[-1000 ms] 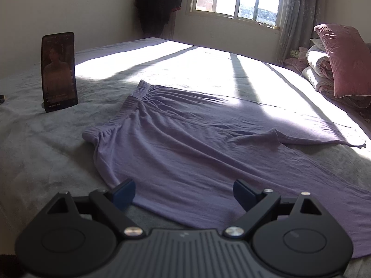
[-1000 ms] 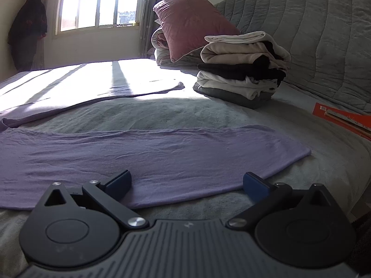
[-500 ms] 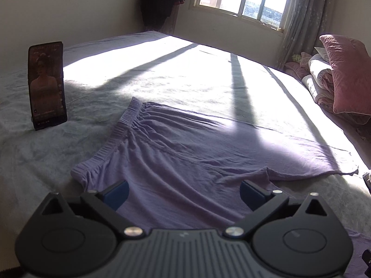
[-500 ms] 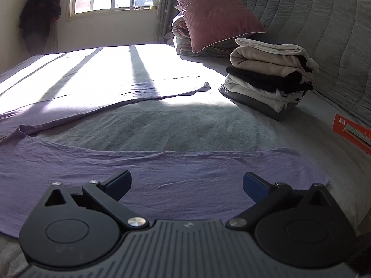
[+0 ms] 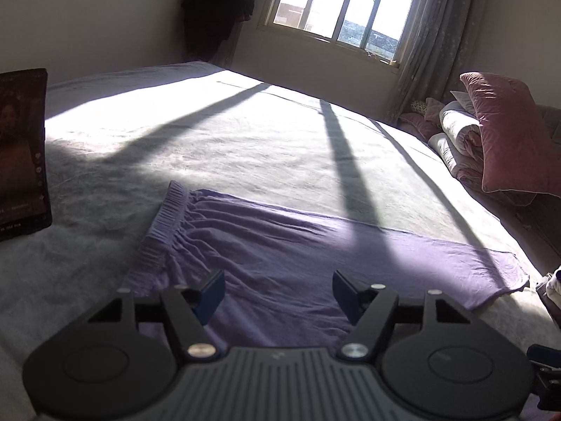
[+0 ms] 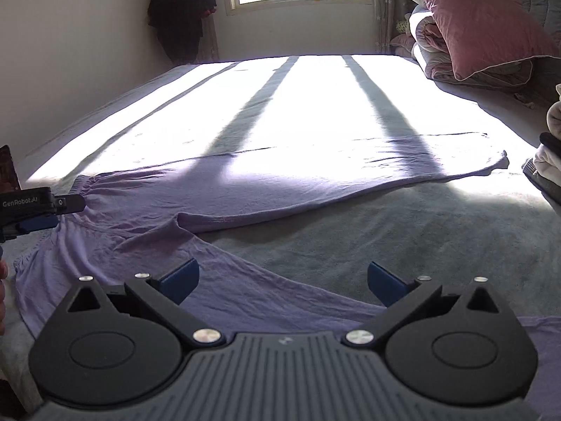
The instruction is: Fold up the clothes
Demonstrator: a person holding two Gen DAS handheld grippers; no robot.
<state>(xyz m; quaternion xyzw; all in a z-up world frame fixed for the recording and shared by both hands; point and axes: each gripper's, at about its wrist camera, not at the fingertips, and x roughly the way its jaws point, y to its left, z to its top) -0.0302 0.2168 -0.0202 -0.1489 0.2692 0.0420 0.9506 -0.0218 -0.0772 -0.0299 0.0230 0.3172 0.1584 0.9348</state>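
Two hand-held grippers over a pair of lilac trousers spread flat on the grey bed, elastic waistband at about 9 o'clock in the right wrist view, one leg running off toward 3 o'clock and the other coming down toward 5 o'clock. Left hand-held gripper hovers over the fabric near the waistband; its jaws have just been closing in a bit, but they're parted with nothing pinched between them. Right hand-held gripper has its jaws spread wide above the near leg, holding nothing either. Phone stands propped up at 9 o'clock in the left view. Pink pillow sits on rolled bedding at 2 o'clock, window up at 12.
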